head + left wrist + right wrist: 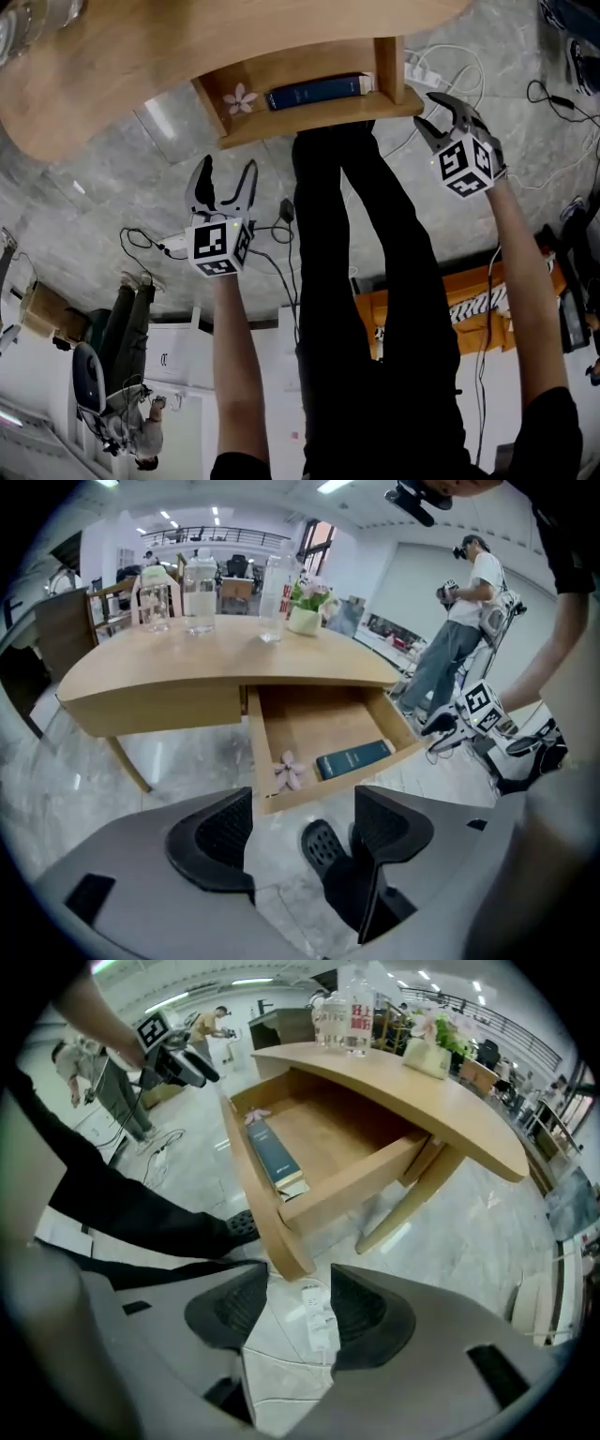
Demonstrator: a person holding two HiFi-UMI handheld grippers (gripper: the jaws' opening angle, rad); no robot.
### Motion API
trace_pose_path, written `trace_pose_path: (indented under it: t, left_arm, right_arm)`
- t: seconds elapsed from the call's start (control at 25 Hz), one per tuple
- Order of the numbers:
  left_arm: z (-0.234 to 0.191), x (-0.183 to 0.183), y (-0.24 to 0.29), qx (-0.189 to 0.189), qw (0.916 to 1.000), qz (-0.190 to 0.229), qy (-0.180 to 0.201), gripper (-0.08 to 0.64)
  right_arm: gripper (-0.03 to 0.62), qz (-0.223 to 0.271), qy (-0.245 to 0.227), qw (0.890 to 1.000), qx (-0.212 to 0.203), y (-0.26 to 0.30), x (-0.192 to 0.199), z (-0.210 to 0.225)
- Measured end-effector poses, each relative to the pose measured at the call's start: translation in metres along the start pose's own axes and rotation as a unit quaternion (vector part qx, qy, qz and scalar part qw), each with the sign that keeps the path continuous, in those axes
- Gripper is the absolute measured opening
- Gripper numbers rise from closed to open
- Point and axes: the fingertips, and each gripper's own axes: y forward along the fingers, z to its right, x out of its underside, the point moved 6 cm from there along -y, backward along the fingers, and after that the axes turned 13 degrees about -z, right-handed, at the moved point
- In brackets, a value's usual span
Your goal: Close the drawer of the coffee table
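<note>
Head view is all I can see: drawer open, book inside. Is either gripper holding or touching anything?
Observer: No. The left gripper is open, with only floor and the person's shoe showing between its jaws.
Operator: And the right one?
Observer: The right gripper is open too. The drawer front corner sits just ahead of its jaws, not between them, and a power strip lies on the floor below.
Operator: Anything on the tabletop?
Observer: Two clear bottles and a potted flower stand toward the far side of the tabletop.
</note>
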Motion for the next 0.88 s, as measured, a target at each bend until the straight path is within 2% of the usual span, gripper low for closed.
trace_pose_path:
  t: [0.12,0.24,0.36,0.6,0.76,0.88]
  left_arm:
    - [-0.003,0.004,0.018,0.001,0.9995,-0.022,0.021,0.344]
    - [-0.003,0.004,0.031,0.002,0.9991,-0.028,0.032,0.344]
    - [-0.005,0.005,0.041,-0.004,0.9990,-0.028,0.034,0.345]
    - [-0.012,0.006,0.058,-0.020,0.9980,-0.038,0.047,0.345]
    - [-0.014,0.002,0.063,-0.025,0.9983,-0.033,0.040,0.327]
    - [-0.013,0.003,0.063,-0.030,0.9983,-0.031,0.038,0.325]
  right_arm:
    - [0.192,-0.014,-0.037,0.999,0.011,0.019,0.000,0.000]
    - [0.190,-0.019,-0.048,0.998,0.020,0.038,-0.002,0.003]
    - [0.190,-0.019,-0.047,0.998,0.025,0.051,-0.005,0.006]
    - [0.143,-0.021,-0.052,0.998,0.028,0.063,-0.011,0.008]
    - [0.100,-0.024,-0.046,0.998,0.033,0.064,-0.009,0.004]
    - [0.098,-0.027,-0.031,0.999,0.033,0.064,-0.009,0.003]
